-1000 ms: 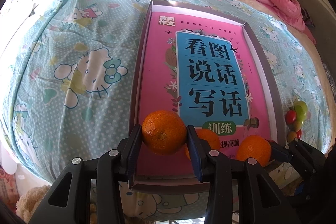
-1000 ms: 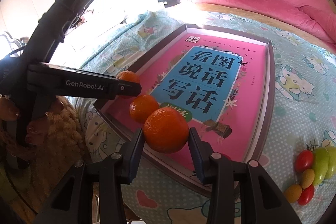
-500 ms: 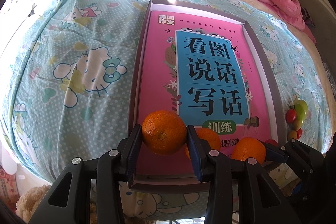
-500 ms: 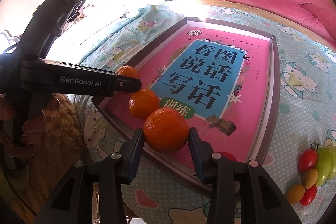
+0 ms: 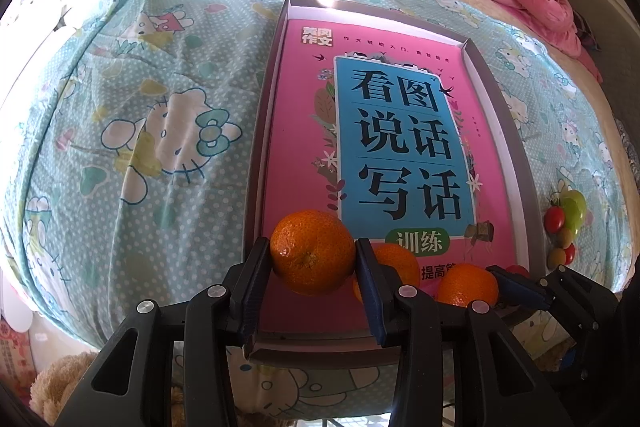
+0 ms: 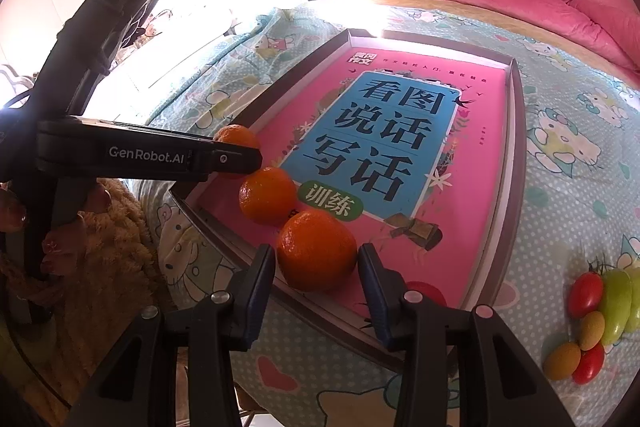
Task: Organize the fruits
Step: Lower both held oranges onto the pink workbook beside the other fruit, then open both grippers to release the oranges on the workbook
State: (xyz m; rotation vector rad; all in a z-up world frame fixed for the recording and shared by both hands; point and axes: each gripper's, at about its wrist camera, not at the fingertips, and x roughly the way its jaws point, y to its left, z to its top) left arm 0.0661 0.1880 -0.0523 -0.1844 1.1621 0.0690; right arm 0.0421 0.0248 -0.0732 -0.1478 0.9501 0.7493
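Left tongs pinch a mandarin over the tray's near left corner; right tongs pinch another mandarin at the tray's near edge. A third mandarin sits on the pink book between them. Small tomatoes and green fruits lie on the bed, right of the tray.

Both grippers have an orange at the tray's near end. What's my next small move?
Probably open the right gripper and release its orange: it looks low on the book inside the tray, beside the loose orange, so it should settle into the row.
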